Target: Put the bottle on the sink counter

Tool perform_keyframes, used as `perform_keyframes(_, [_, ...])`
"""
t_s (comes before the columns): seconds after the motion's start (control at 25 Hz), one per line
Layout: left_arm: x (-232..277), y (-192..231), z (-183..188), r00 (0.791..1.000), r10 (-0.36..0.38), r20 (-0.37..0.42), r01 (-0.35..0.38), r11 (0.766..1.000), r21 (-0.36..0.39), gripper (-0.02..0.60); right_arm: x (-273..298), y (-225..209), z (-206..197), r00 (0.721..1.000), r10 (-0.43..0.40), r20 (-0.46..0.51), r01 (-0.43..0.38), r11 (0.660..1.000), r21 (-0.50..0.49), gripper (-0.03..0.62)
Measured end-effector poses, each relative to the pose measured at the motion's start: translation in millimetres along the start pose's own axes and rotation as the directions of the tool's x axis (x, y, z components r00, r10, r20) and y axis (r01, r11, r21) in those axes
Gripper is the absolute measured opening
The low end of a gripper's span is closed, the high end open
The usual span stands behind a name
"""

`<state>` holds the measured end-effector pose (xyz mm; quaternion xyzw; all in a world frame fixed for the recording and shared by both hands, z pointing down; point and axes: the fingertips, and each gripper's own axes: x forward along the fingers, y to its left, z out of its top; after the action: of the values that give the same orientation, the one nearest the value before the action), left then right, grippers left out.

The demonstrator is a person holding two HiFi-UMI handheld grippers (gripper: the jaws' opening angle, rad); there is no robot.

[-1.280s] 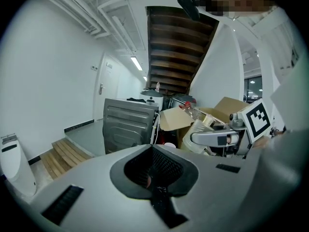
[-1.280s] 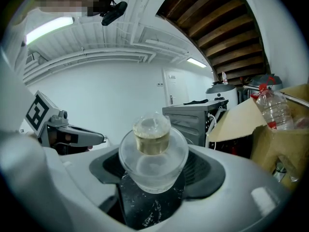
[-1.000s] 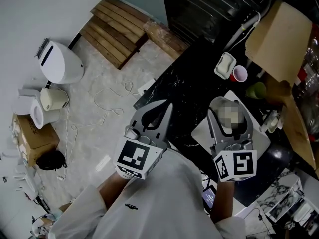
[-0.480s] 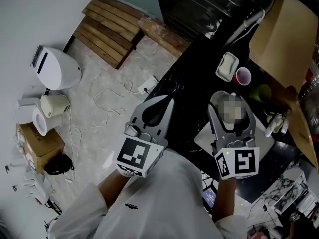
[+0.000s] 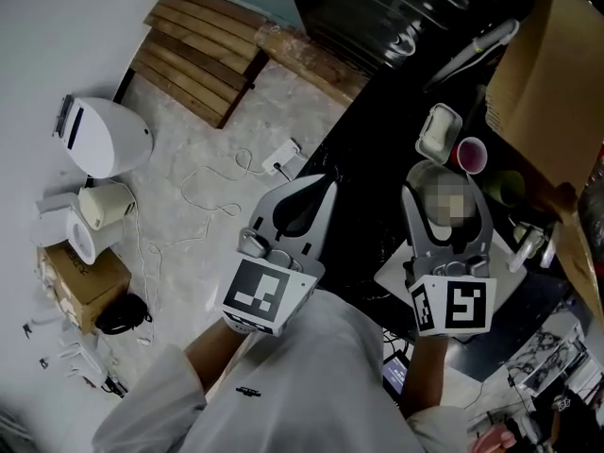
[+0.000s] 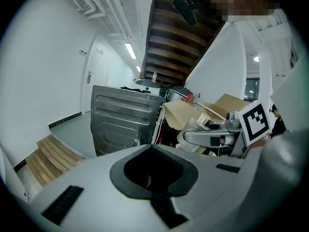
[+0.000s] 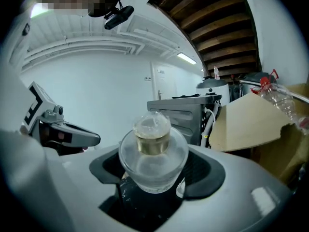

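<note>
A small clear glass bottle [image 7: 153, 153] with a gold neck and a clear stopper stands upright between the jaws of my right gripper [image 7: 154, 175], which is shut on it. In the head view the right gripper [image 5: 445, 217] hangs over a white board [image 5: 394, 272] on the black counter [image 5: 363, 163], and a mosaic patch hides most of the bottle there. My left gripper [image 5: 304, 204] is held beside it at the counter's left edge, jaws shut and nothing between them. The left gripper view shows the same shut, empty left gripper [image 6: 153, 170].
On the counter beyond the right gripper are a white lidded container [image 5: 440, 132], a pink cup [image 5: 471, 155] and a green cup [image 5: 510, 185], beside a big cardboard box [image 5: 547, 74]. A metal appliance [image 6: 125, 122] stands ahead. A wooden pallet [image 5: 203, 59] and cables lie on the floor at left.
The head view has drifted slightly, so the floor and counter items sit a little lower in frame. Both grippers keep the same pose, and the bottle stays in the right one.
</note>
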<state>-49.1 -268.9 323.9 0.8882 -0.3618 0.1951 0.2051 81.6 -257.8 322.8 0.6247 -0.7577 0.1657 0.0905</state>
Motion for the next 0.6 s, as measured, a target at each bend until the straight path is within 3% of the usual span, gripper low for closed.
perform_keyframes(0.6, [60, 37, -5, 0.996, -0.061, -0.064, 0.061, 0.998, 0.001, 0.006, 69, -17, -23, 0.998, -0.05, -0.046, 0.052, 0.998, 0.044, 0.345])
